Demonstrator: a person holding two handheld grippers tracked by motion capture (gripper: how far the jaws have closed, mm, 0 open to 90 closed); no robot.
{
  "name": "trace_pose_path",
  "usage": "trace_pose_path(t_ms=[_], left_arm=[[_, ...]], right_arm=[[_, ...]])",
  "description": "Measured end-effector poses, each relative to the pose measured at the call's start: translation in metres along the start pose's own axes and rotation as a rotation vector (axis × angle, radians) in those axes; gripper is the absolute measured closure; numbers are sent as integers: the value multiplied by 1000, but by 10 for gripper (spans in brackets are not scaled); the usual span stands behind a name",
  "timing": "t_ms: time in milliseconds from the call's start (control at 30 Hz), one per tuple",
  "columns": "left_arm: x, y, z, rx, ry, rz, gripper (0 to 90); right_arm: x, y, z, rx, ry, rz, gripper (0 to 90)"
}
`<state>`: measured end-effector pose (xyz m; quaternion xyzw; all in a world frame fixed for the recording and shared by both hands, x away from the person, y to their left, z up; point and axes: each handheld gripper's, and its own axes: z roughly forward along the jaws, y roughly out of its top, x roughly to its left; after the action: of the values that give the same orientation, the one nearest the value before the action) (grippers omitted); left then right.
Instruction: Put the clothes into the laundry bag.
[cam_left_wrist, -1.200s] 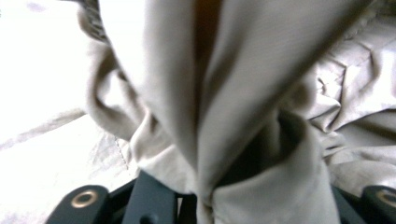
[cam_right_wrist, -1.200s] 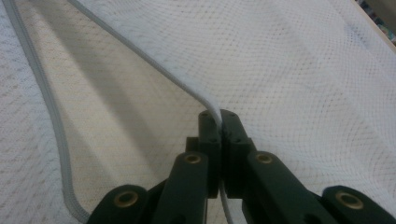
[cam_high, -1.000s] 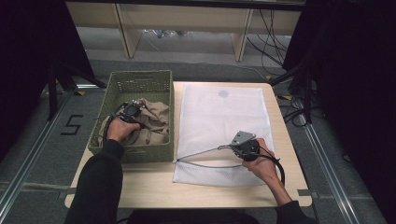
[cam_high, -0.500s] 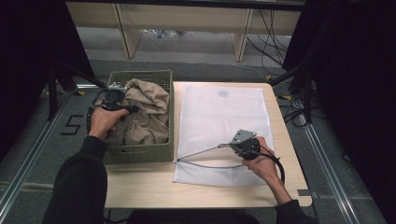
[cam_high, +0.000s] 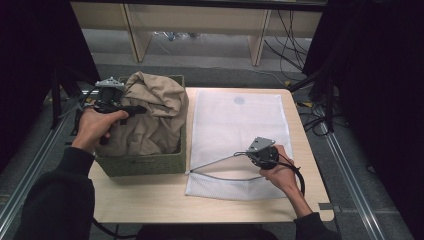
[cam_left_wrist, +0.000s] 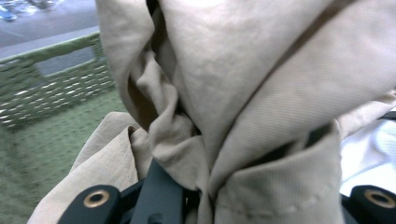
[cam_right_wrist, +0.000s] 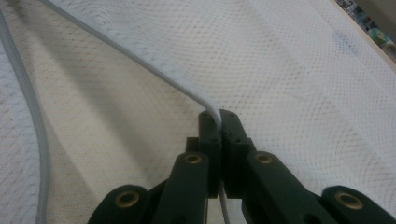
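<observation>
On the wooden table (cam_high: 150, 200) — left tool (cam_high: 131, 109) pinches beige cloth (cam_high: 155, 110), right tool (cam_high: 239, 154) mesh bag's rim (cam_right_wrist: 140, 63).

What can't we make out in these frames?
- Left gripper pads: bunched beige cloth garment covers them in the left gripper view.
- Woven green basket floor: hidden under the garment in the high view.
- Inside of the white mesh laundry bag: its raised top layer, pinched by the right gripper, screens it.

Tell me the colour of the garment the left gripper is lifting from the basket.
Beige, a plain tan cloth garment; the left gripper view shows it best.
</observation>
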<state>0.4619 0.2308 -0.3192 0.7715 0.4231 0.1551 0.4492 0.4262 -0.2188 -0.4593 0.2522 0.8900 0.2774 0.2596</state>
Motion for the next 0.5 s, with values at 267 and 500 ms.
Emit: trace_pose_path(t_ms=[267, 500], left_arm=[[-34, -2, -16, -34, -101, 33, 752], [-65, -3, -41, -69, -233, 19, 753]], right_arm=[[-2, 0, 0, -1, 3, 11, 899], [-9, 3, -3, -19, 3, 10, 900]])
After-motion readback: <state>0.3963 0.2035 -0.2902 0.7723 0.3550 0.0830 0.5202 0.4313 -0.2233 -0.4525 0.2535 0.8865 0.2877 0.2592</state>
